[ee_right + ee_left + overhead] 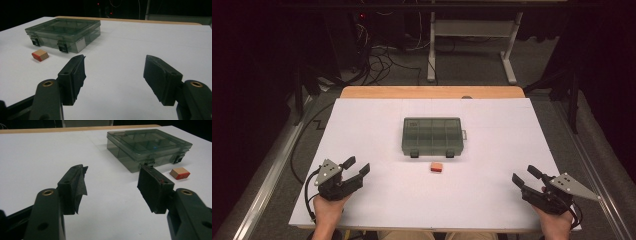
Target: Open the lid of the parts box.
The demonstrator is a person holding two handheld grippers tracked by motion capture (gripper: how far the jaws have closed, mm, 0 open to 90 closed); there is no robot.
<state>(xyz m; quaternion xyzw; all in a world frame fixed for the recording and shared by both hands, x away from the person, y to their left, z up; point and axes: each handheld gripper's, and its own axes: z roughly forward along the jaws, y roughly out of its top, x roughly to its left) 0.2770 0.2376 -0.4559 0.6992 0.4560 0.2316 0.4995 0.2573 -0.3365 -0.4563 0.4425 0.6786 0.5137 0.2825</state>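
Note:
A closed, smoky-clear compartment box point(432, 136) point(147, 146) point(63, 32) with two front latches lies in the middle of the white table top point(492, 190). Just in front of it sits a small wooden block with a red face point(436, 167) point(179, 173) point(40, 55). My left gripper point(357, 166) point(112, 186) rests at the near left of the table, open, nothing between its jaws. At the near right, my right gripper point(526, 176) point(115, 76) is open and empty too. Both grippers point toward the box and stand well apart from it.
The white sheet covers a wooden table whose far edge point(432, 92) shows beyond it. Past the table are a dark floor with cables point(382, 62) and the white legs of another table point(510, 55). Bare white surface lies between the grippers and the block.

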